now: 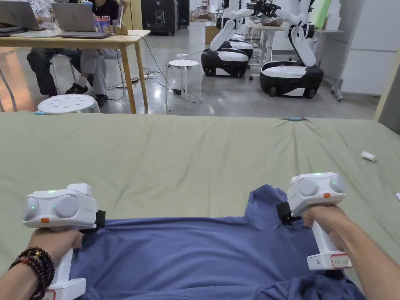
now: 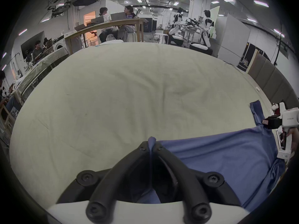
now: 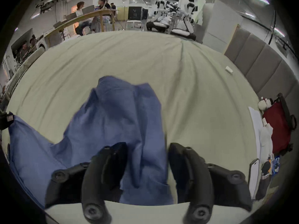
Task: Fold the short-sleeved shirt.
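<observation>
A blue shirt (image 1: 187, 258) lies spread along the near edge of a green-sheeted bed (image 1: 187, 156), its far hem stretched between two handheld grippers. The left gripper (image 2: 151, 144) is clamped tight on a pinch of the cloth at the hem's left corner. The right gripper (image 3: 146, 150) stands with jaws apart, a bunched fold of fabric (image 3: 129, 114) lying loosely between them.

The blue shirt (image 1: 187, 258) is running off the bottom edge of the head view, so its lower part is being cut away. In the right gripper view the sleeve (image 3: 123, 108) between the parted jaws is showing blurred, leaving its edges unclear. In the head view the right gripper (image 1: 284, 214) is having its jaw tips hidden behind its white housing and the cloth.
</observation>
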### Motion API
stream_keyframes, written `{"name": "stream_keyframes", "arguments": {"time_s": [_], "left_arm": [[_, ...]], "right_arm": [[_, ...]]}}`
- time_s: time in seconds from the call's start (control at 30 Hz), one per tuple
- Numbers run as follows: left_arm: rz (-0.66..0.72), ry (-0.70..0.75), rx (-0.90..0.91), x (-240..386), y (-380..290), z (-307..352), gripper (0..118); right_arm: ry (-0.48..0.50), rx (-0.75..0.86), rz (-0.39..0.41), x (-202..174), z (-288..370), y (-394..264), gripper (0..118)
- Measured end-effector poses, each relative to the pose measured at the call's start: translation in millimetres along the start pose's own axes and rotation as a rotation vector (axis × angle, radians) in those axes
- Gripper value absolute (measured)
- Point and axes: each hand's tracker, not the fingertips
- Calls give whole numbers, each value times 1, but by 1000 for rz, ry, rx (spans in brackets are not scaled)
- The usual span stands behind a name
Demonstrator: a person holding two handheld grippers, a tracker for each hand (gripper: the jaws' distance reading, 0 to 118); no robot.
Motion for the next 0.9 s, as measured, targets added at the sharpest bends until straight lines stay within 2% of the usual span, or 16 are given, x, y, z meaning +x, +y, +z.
{"name": "stream_keyframes", "arguments": {"time_s": [0.03,0.07,0.1,0.13,0.17,0.27,0.33,0.43,0.63,0.77,0.9], "left_arm": [[-3,0,1,0,0,0,1],[-3,0,3,0,0,0,1],[-1,-1,3,1,0,1,1],[0,0,3,1,0,1,1],[1,1,4,2,-1,3,1],[6,9,12,6,-4,12,1],[8,8,15,7,-7,23,1],[7,-2,28,6,-14,49,1],[-21,-8,52,10,-46,104,1],[-26,-38,75,9,-78,141,1],[-136,-22,101,5,-108,178,1]], "right_arm": [[-3,8,-2,-2,1,-2,47],[-10,10,0,-4,3,-2,31],[-15,11,11,-4,-3,4,7],[-44,18,31,-6,-1,5,2],[-117,36,67,-10,3,4,3],[-79,33,25,-16,24,-5,3],[-88,54,13,-20,41,-14,3],[-118,91,55,-31,88,-38,3],[-147,148,81,-47,148,-85,3],[-128,197,97,-53,178,-115,3],[-140,255,154,-56,217,-150,3]]}}
